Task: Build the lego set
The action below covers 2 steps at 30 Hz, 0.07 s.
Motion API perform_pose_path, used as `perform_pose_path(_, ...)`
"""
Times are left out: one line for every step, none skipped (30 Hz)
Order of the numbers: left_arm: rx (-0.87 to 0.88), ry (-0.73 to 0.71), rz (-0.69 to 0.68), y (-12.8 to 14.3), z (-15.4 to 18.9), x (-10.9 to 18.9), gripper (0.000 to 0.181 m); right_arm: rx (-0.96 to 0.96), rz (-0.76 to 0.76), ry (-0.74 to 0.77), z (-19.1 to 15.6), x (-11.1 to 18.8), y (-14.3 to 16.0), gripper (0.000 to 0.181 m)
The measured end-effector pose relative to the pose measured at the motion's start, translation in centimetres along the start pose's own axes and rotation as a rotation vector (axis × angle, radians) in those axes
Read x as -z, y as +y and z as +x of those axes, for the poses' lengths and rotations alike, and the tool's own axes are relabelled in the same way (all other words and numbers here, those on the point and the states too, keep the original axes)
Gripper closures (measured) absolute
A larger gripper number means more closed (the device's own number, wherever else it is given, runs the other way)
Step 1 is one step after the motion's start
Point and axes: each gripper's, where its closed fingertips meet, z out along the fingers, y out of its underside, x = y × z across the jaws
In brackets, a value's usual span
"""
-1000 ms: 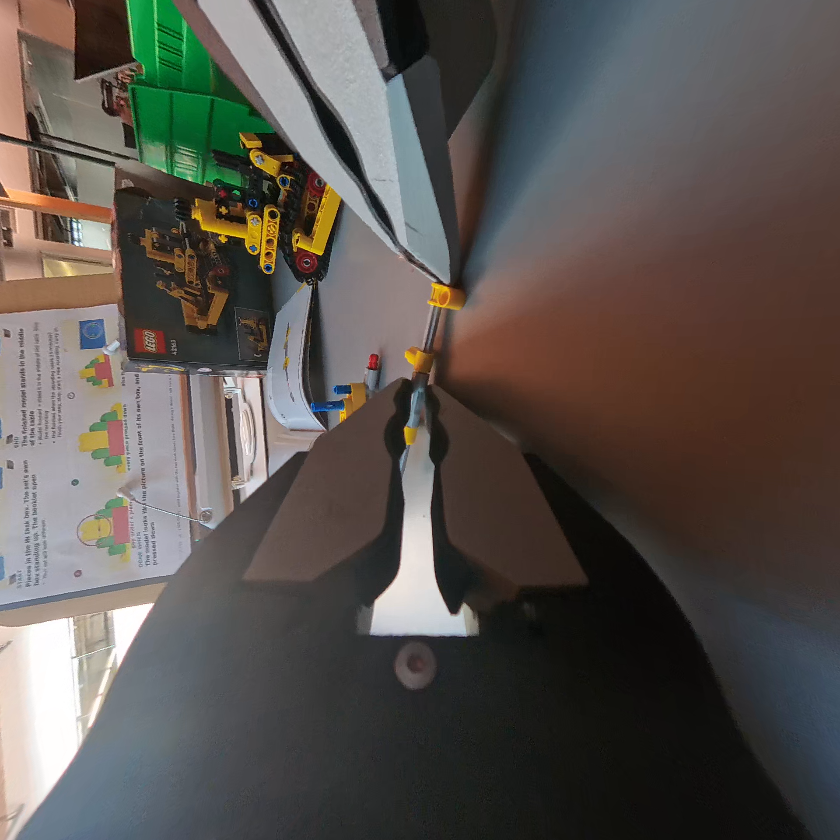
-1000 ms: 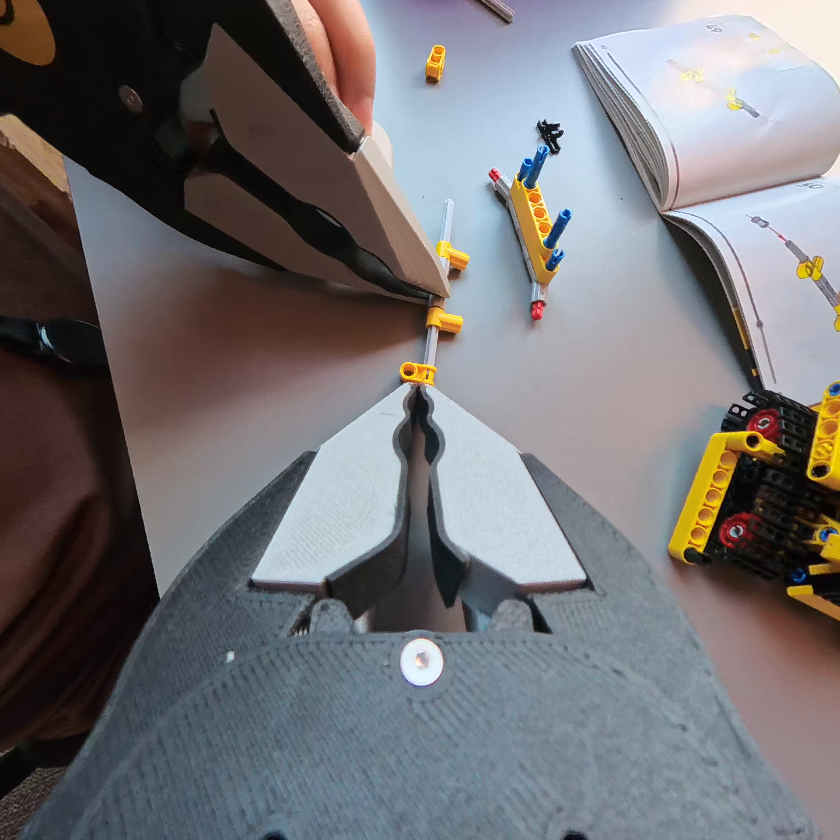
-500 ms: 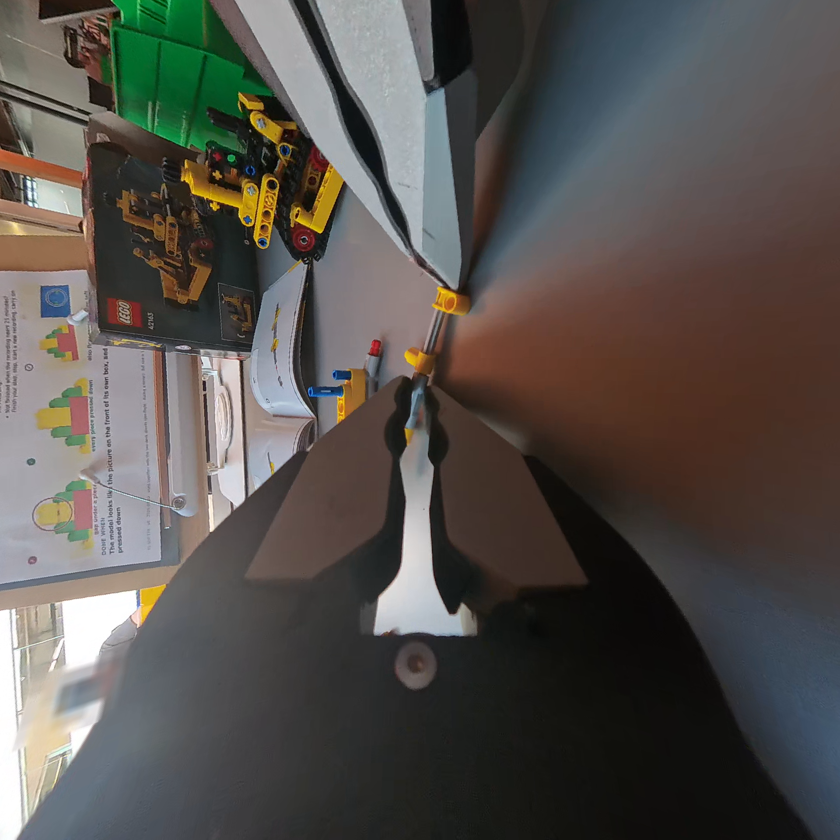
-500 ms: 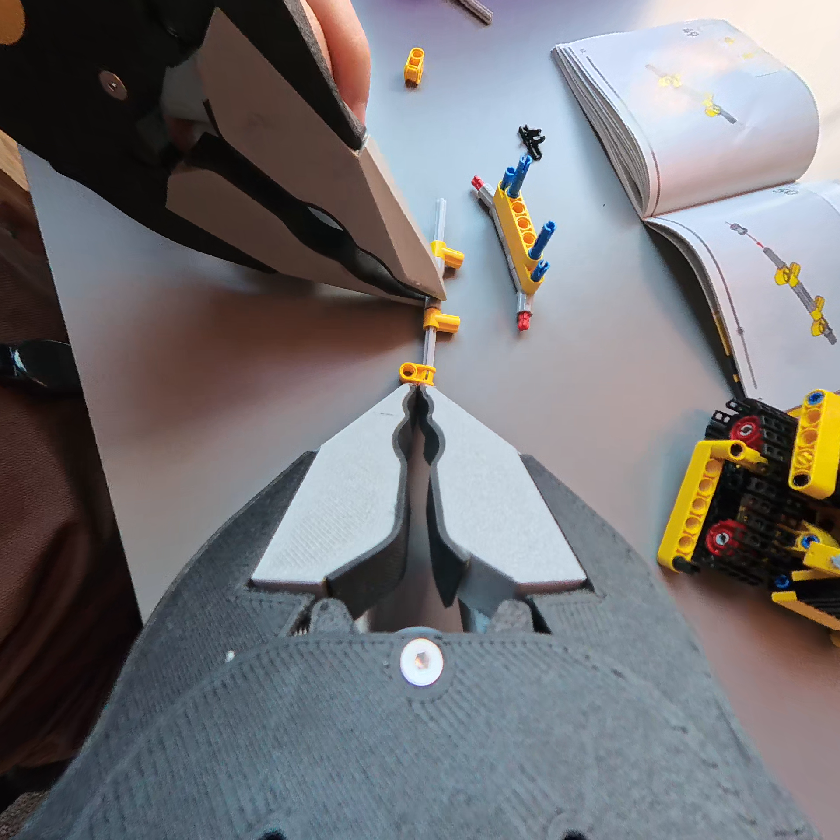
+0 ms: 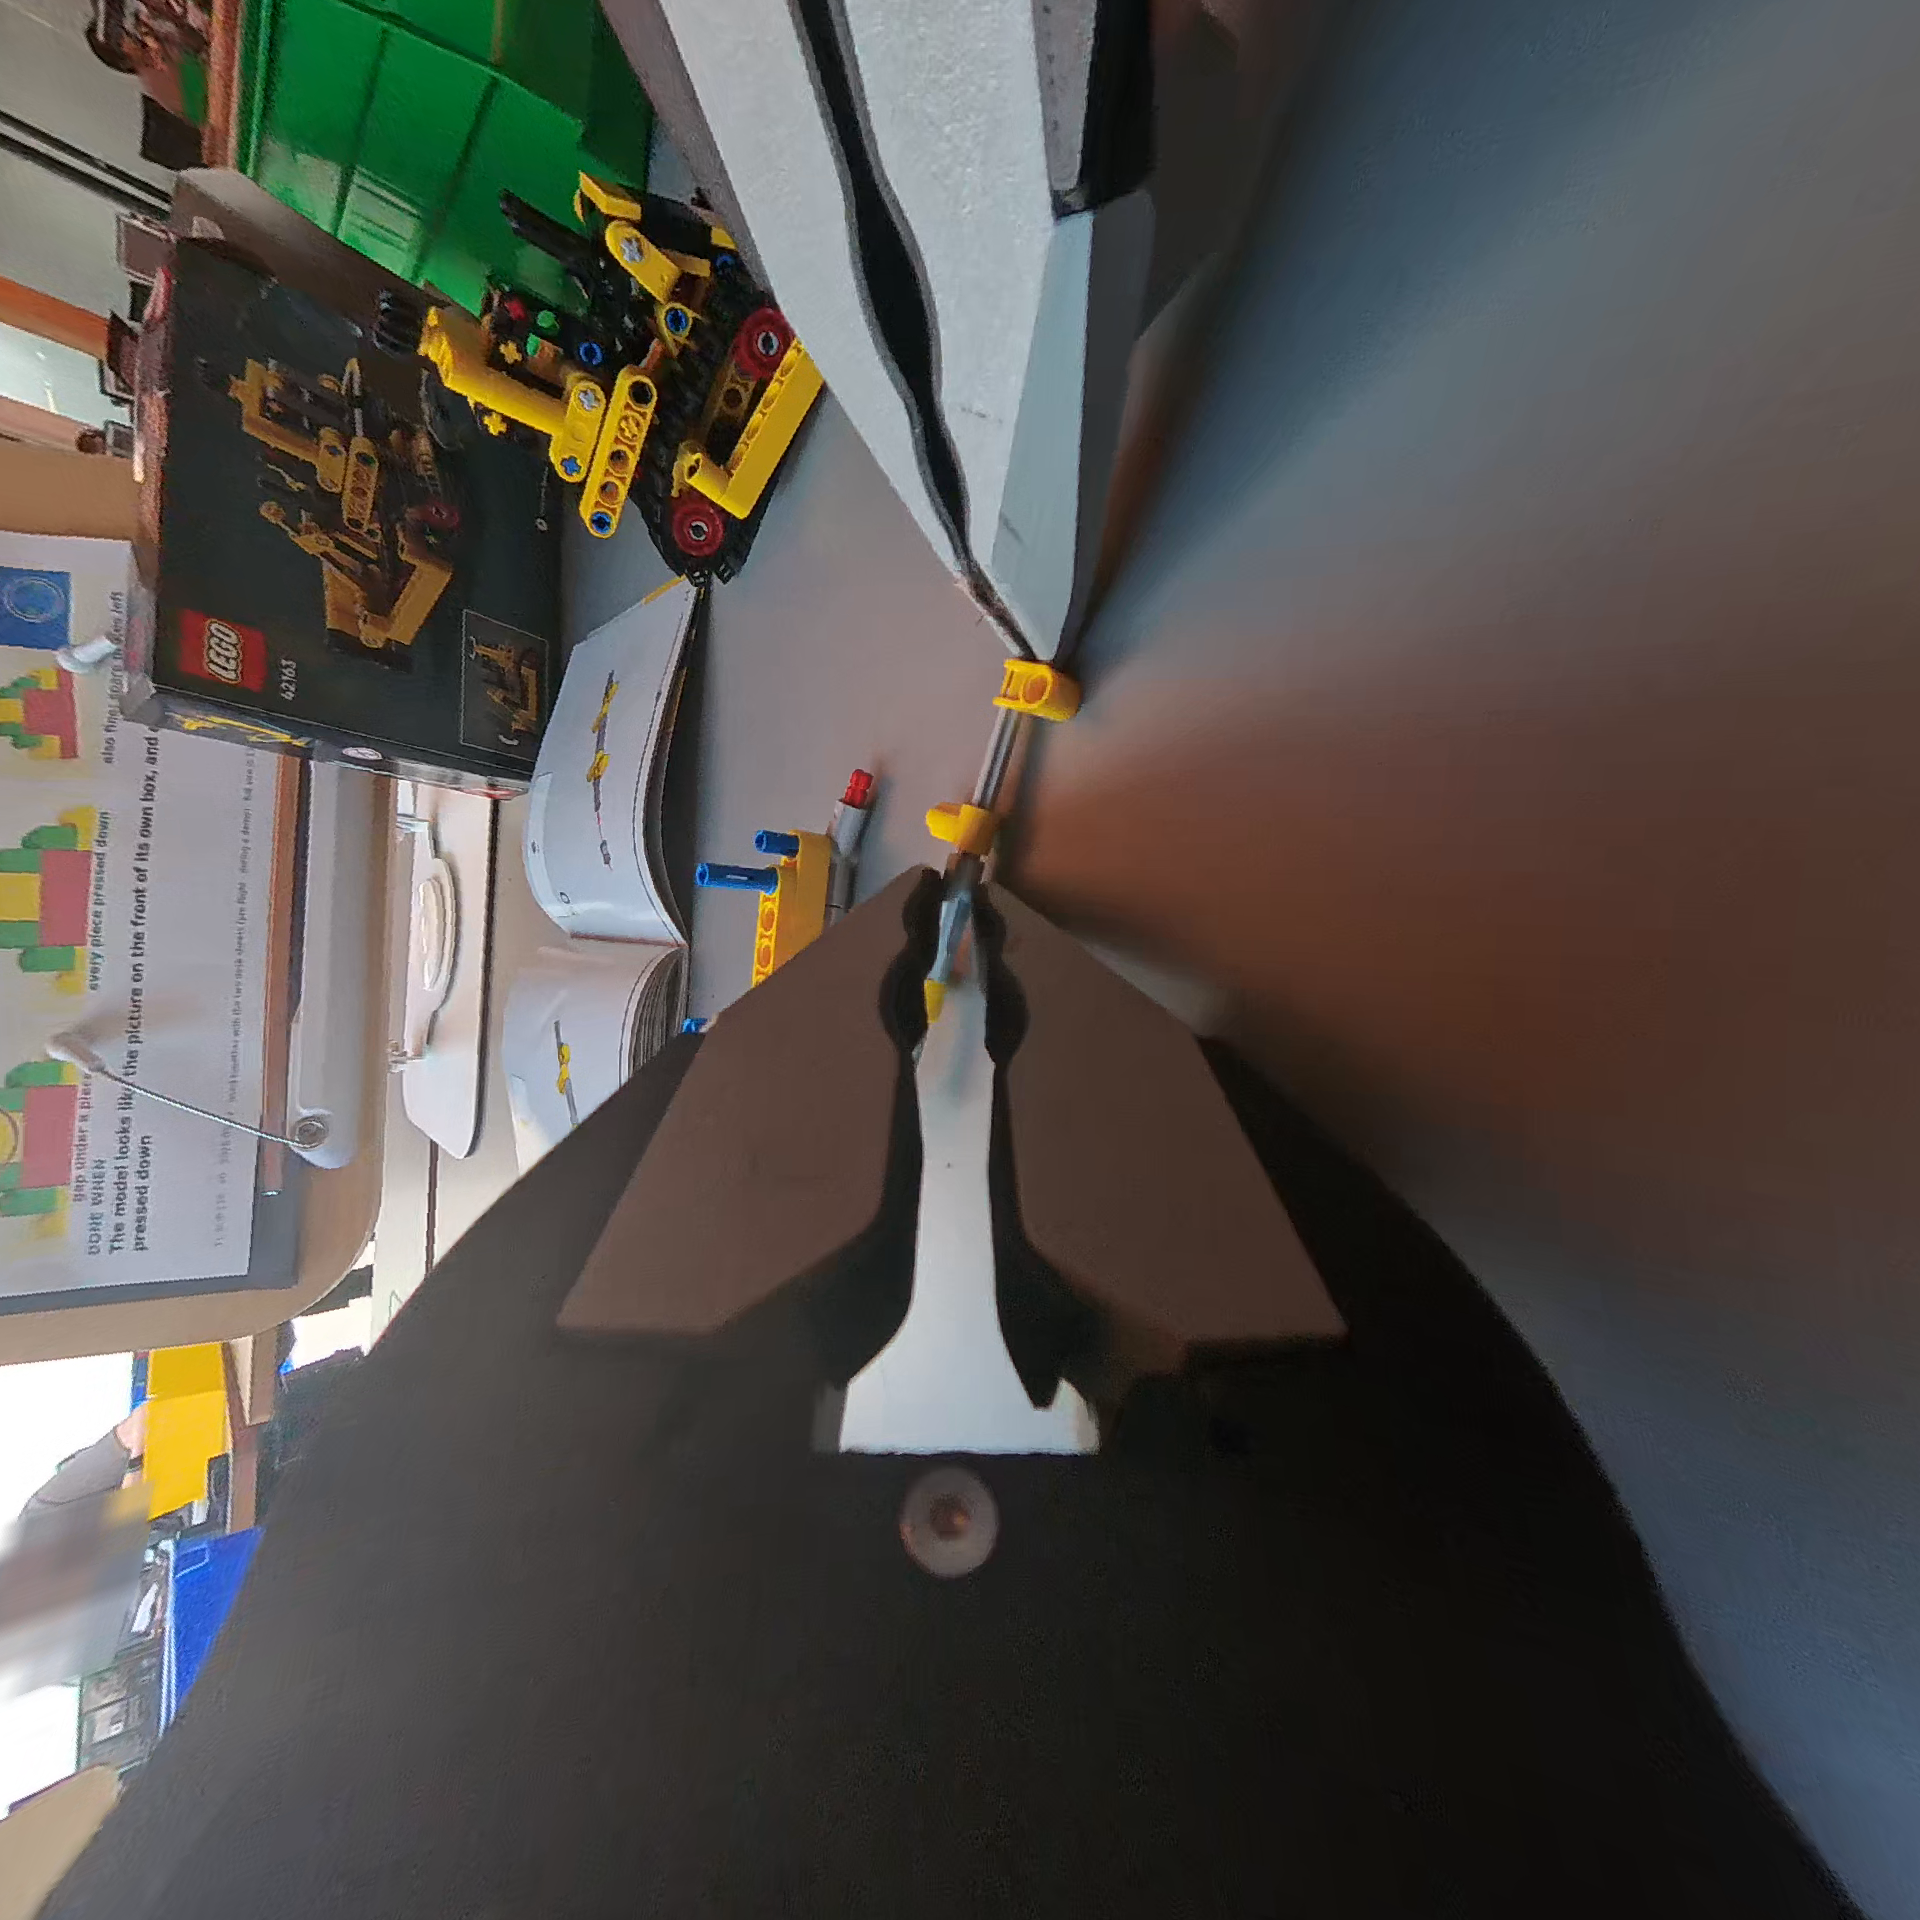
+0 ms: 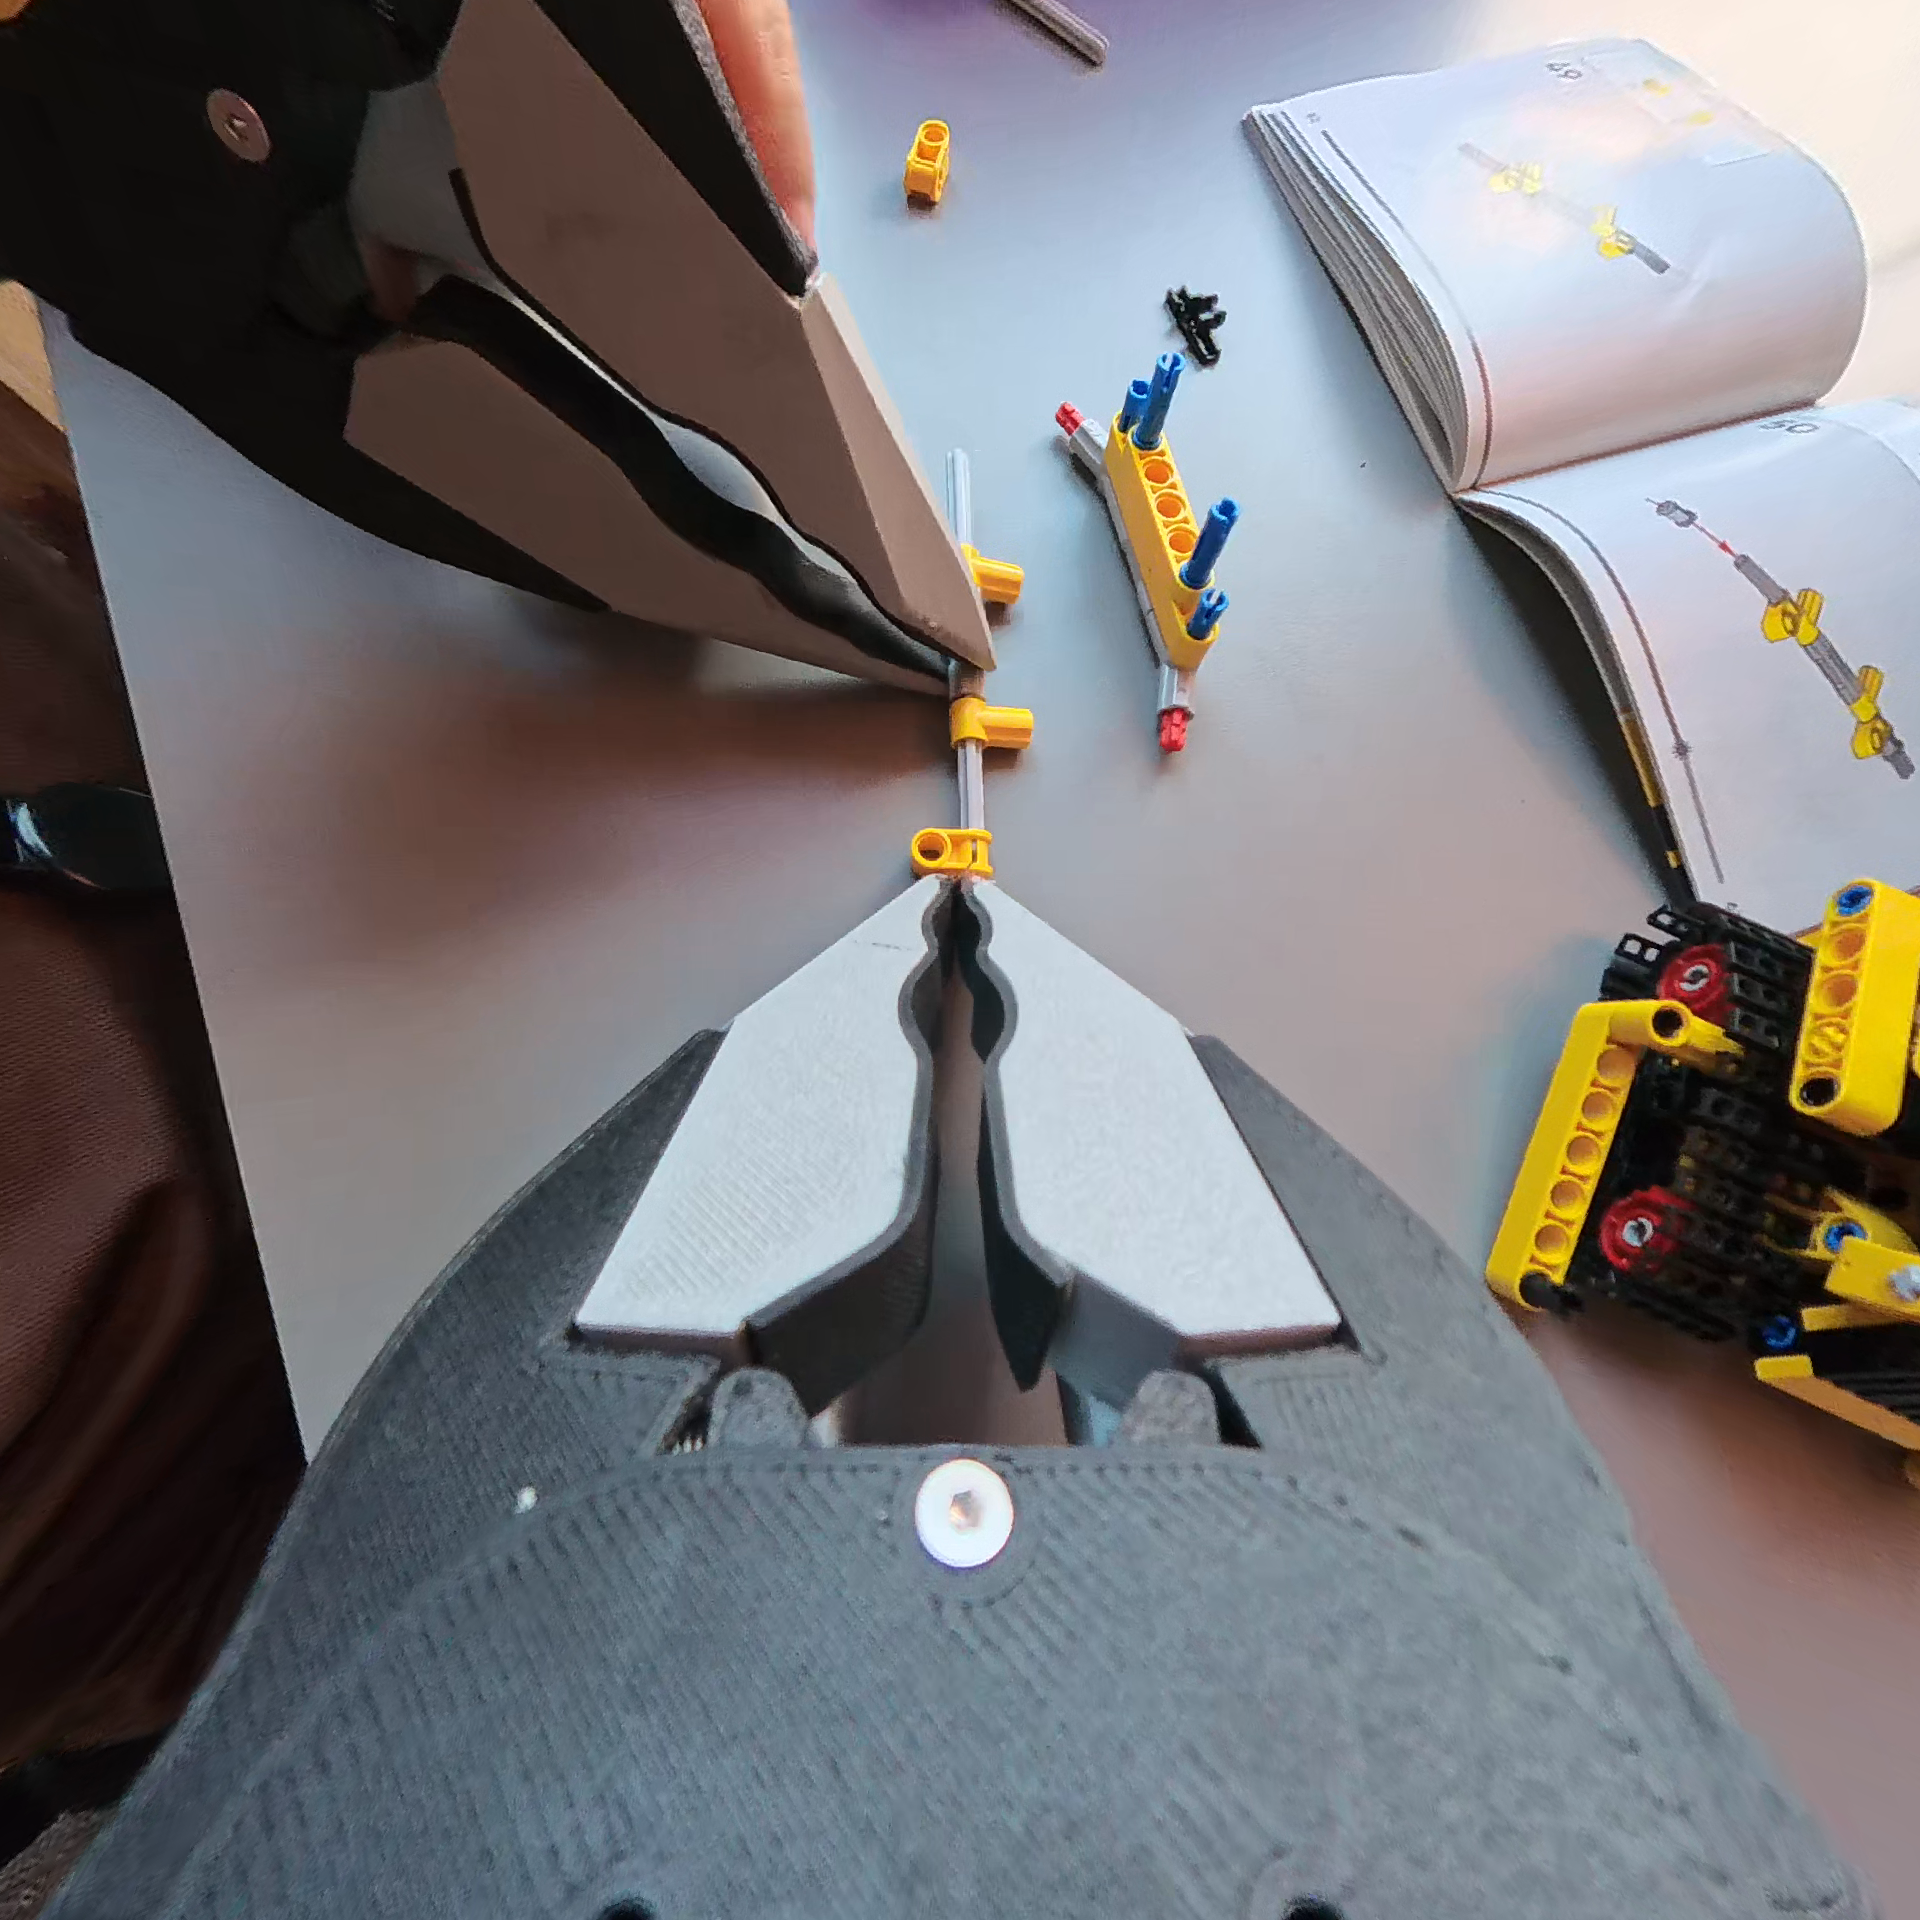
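My right gripper [image 6: 961, 883] is pinched on the near end of the grey axle [image 6: 971, 774], at its yellow connector [image 6: 951, 849]. My left gripper [image 6: 951, 665] clamps the axle farther along — a second yellow connector [image 6: 992, 724] sits between them. Beyond the axle: yellow beam [image 6: 1164, 530], open booklet [image 6: 1621, 270], part-built bulldozer [image 5: 644, 416].

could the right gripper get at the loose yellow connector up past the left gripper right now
Probably not directly: the right gripper is shut on the grey axle, and the left gripper lies between it and the loose yellow connector.
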Motion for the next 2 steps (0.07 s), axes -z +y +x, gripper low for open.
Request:
perform_pose_path(0.007, 0.003, 0.002, -0.06, 0.03, 0.02, 0.178, -0.001, 0.000, -0.001, 0.03, 0.06, 0.05, 0.181)
perform_pose_path(0.020, 0.012, 0.004, -0.11, 0.09, 0.06, 0.179, -0.003, 0.001, -0.002, 0.06, 0.11, 0.10, 0.181)
